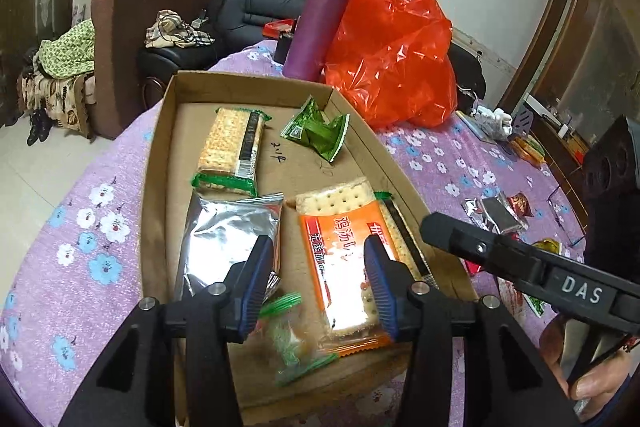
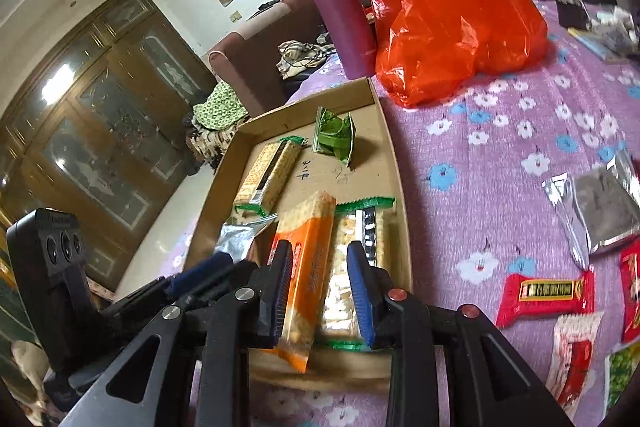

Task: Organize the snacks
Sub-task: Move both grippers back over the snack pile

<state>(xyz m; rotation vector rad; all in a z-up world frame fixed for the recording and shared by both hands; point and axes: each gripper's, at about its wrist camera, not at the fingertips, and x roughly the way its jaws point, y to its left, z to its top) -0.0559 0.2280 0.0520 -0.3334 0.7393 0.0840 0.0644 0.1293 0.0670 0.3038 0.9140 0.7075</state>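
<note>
Both grippers hang over the cardboard box (image 1: 160, 163) on the purple flowered cloth. Left gripper (image 1: 320, 283), jaws wide apart, holding nothing, above the orange cracker pack (image 1: 344, 267) and silver pouch (image 1: 224, 243). Right gripper (image 2: 320, 291) gapes too; the blurred orange pack sits between its fingers, apparently unclamped.

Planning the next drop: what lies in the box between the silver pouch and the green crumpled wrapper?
Left wrist view: the green-ended cracker pack lies between silver pouch and green crumpled wrapper, beside bare cardboard box floor.
</note>
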